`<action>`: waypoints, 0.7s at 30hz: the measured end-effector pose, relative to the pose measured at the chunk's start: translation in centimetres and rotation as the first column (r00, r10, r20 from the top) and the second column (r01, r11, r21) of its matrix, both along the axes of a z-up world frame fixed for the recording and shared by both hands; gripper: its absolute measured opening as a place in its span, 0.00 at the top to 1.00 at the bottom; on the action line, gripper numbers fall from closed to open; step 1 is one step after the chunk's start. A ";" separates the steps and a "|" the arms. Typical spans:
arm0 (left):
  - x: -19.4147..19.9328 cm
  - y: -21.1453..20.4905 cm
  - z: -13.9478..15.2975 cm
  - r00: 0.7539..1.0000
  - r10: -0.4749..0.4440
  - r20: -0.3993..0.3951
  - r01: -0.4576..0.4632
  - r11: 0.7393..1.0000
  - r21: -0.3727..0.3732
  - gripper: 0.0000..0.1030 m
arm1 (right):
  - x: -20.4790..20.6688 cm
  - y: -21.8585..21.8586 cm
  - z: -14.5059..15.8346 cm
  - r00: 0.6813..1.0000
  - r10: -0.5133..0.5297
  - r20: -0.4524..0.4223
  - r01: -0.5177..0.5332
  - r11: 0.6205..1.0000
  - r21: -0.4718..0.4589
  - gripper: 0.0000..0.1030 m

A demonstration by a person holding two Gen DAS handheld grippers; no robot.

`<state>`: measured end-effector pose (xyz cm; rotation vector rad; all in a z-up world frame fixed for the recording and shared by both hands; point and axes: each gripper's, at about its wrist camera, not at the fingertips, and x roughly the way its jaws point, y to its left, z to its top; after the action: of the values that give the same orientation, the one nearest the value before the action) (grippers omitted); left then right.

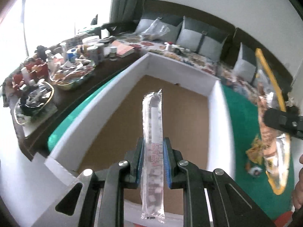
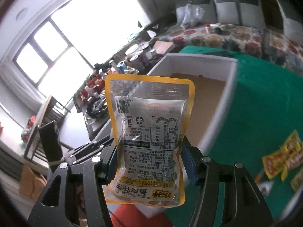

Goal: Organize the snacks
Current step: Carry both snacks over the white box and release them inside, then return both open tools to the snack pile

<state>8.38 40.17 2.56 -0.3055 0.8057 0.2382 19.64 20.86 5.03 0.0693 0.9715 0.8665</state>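
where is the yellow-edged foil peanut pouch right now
Right wrist view, centre: the yellow-edged foil peanut pouch is clamped in the right gripper, raised before the white box.

Place: home living room | Landmark: sofa (image 1: 189, 56) with floral cover | On it: grey cushions (image 1: 195, 36) | Left of it: cluttered side table (image 1: 62, 70), bright window (image 2: 56, 53)

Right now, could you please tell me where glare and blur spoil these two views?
Left wrist view: window blown out white; the peanut pack at right smeared, the clear stick pack fairly sharp. Right wrist view: window glares too; loose snack packets blurred, peanut pack print legible.
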 end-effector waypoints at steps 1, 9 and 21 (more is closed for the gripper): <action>0.0 0.2 -0.3 1.000 0.002 -0.008 -0.002 1.000 0.016 0.82 | 0.1 0.7 -0.5 1.000 0.002 0.005 -0.002 1.000 -0.012 0.41; 0.2 0.2 -1.4 0.997 0.057 -0.048 -0.051 0.991 0.128 0.60 | -0.1 3.4 -3.8 1.000 -0.016 -0.013 0.015 0.998 -0.063 0.27; 0.0 -3.4 0.9 0.999 0.043 0.010 -0.044 0.981 0.190 0.19 | 0.3 -6.6 -3.1 0.989 -0.135 0.057 0.138 0.988 -0.062 0.23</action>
<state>8.36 36.75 3.47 -0.1435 0.7649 0.3531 19.95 14.31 1.93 0.0557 0.9339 0.7067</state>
